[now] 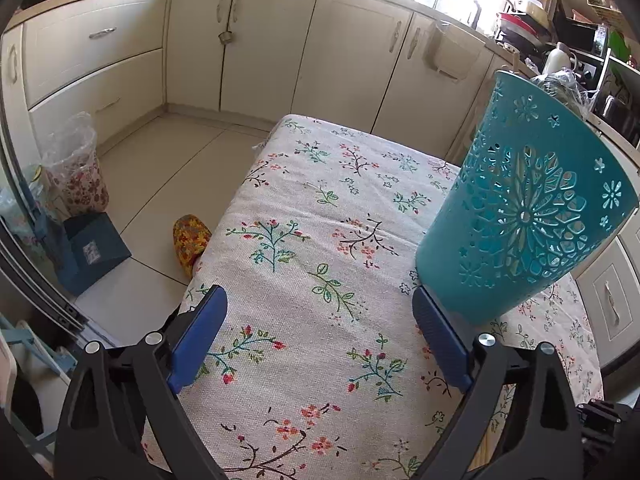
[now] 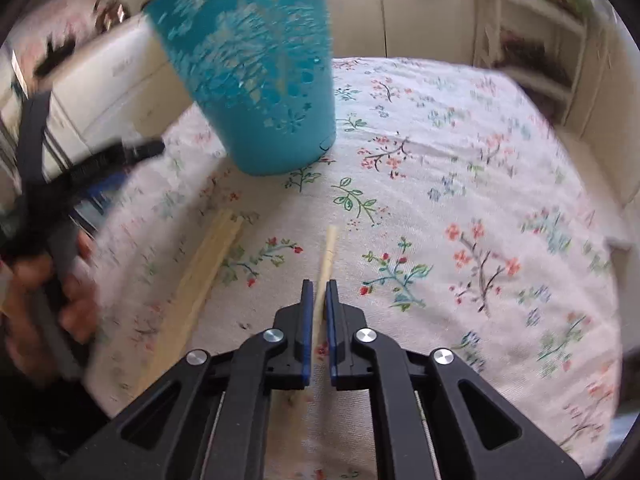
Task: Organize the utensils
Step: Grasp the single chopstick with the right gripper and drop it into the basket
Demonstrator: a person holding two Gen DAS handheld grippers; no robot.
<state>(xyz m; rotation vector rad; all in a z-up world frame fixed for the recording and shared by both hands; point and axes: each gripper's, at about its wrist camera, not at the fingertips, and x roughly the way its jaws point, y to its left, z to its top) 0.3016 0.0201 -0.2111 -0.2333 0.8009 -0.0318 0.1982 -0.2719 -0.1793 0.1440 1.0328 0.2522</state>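
A teal perforated utensil holder stands on the floral tablecloth, just right of my open left gripper, whose right finger is close to its base. In the right wrist view the holder is ahead to the left. My right gripper is shut on a pale wooden stick that points forward above the cloth. More pale wooden sticks lie on the cloth to its left. The left gripper and the hand holding it show blurred at the far left.
The table is covered by the floral cloth. Cream kitchen cabinets run behind it. On the floor to the left are a lined bin, a dark blue box and a patterned slipper. A cluttered counter is at the back right.
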